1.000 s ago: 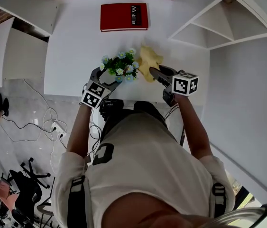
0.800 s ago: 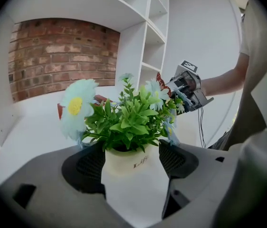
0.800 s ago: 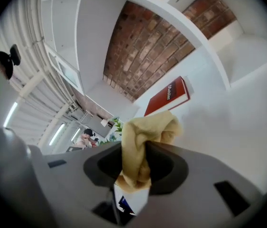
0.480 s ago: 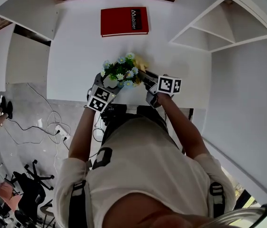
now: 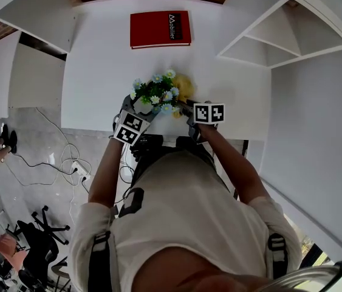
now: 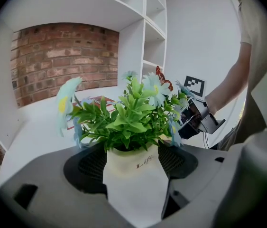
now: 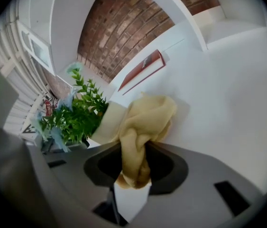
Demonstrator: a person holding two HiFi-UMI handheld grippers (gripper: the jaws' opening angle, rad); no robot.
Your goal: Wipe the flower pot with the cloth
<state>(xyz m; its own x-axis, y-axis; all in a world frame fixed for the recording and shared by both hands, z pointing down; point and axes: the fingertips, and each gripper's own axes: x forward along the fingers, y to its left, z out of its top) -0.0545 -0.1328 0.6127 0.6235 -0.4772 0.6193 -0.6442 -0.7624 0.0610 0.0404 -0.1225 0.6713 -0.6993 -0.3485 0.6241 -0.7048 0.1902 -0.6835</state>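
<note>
Now: left gripper clamped on the white flower pot, which stands upright between its jaws. Green plant with pale blue flowers rises just ahead of them. Right gripper pinches the yellow cloth. The cloth bunches out ahead of its jaws and lies against the pot's side, ahead and left of that gripper. Red book lies well beyond both grippers on the white table.
</note>
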